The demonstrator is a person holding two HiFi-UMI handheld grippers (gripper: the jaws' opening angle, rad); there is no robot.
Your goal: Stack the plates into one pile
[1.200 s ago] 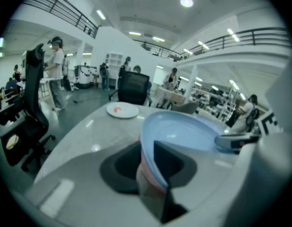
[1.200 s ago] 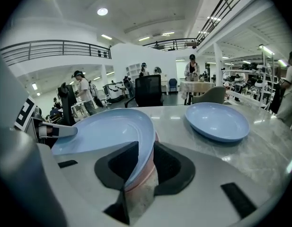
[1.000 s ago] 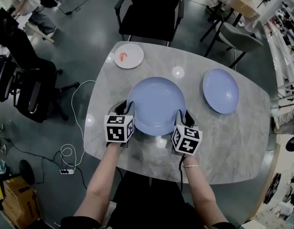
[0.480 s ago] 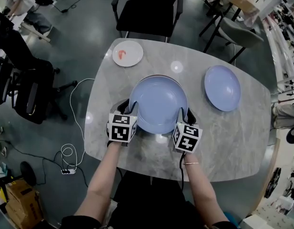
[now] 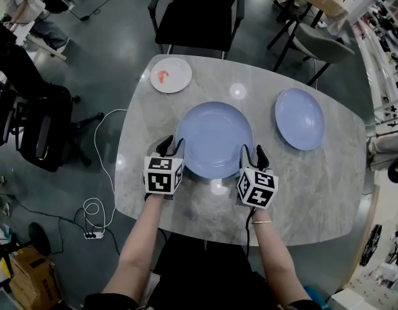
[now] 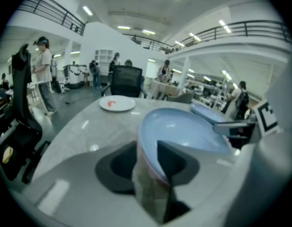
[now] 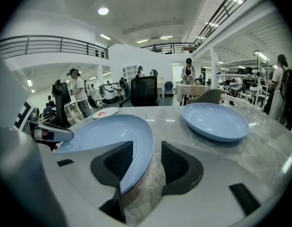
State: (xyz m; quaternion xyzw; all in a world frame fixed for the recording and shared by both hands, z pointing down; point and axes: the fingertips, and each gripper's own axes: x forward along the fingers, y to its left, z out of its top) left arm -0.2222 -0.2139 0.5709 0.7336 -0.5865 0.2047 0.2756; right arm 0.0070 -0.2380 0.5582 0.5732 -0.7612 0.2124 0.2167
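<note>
Big blue plate (image 5: 213,139): lies flat in the middle of the table (image 5: 315,179), at the centre of the head view.
Second blue plate (image 5: 300,119): alone at the upper right, well apart from the first and from both grippers.
Left gripper (image 5: 171,146): at the big plate's lower left rim. Its jaws have just been opening and now stand apart, with the rim between them and not pinched.
Right gripper (image 5: 253,154): at the lower right rim. Its jaws have likewise just been opening, and the rim sits loose in the gap.
Plate against grippers: the big plate spans the space between the two, each straddling an opposite side of its near edge.
Handling: likely stiff, glazed and slippery, fairly heavy for a one-sided pinch, and apt to chip if dropped.
Where to hold: by the raised rim, on two opposite sides, kept level.
Small white plate (image 5: 171,75): upper left, with something red on it, untouched.
</note>
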